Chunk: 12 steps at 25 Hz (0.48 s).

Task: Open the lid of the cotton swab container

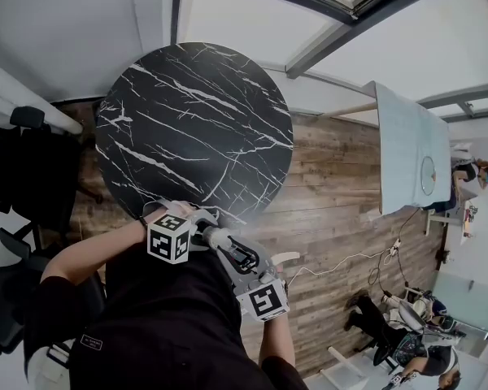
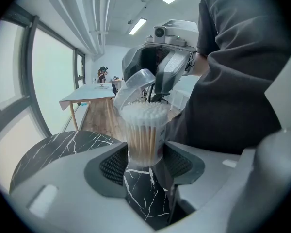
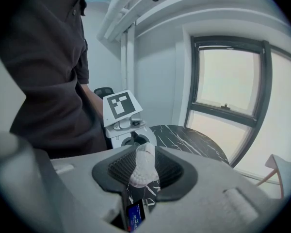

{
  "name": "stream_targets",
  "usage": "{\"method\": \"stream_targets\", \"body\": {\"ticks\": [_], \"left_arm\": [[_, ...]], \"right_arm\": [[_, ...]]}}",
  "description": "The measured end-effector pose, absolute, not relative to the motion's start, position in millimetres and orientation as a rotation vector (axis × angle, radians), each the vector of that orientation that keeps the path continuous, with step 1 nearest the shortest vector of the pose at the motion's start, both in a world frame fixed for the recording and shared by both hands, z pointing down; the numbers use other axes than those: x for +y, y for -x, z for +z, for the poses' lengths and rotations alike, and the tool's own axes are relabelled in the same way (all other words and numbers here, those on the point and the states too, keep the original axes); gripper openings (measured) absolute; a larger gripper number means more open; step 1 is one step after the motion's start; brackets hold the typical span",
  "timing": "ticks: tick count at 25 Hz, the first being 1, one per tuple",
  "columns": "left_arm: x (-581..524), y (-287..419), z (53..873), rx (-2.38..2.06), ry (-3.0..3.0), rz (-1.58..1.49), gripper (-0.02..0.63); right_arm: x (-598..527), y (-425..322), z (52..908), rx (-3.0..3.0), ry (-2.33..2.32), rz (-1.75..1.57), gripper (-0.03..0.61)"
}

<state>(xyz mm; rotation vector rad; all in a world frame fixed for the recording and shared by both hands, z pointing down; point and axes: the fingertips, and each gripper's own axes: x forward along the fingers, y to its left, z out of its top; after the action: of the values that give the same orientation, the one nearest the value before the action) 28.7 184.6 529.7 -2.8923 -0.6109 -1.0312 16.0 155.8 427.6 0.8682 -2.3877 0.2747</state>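
Upright hold: left claw [image 2: 144, 165] clamped the cotton swab container [image 2: 144, 139] low on its body, long axis vertical, swab tips at 12 o'clock. Its lid [image 2: 135, 84] was swung up, tilting toward 11 o'clock, pinched in the right claw [image 3: 144, 173]. Both claws sat at the 6 o'clock rim of the round marble worktop [image 1: 197, 112]. The person's torso [image 1: 163, 323] was just behind, wood floor [image 1: 342, 185] at 3 o'clock.

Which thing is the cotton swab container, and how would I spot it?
Start at the round black marble table; by its near edge, the fingers of the left gripper clamp the cotton swab container. It is a small clear tub, the only thing packed with white-tipped sticks, its clear lid tilted up.
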Motion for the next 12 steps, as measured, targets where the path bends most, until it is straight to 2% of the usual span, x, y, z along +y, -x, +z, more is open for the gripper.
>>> {"method": "stream_targets", "body": {"ticks": [12], "left_arm": [[181, -32, 524, -0.599, 2.913, -0.962, 0.235]], "right_arm": [[132, -28, 411, -2.510, -0.934, 0.508, 0.097]]}}
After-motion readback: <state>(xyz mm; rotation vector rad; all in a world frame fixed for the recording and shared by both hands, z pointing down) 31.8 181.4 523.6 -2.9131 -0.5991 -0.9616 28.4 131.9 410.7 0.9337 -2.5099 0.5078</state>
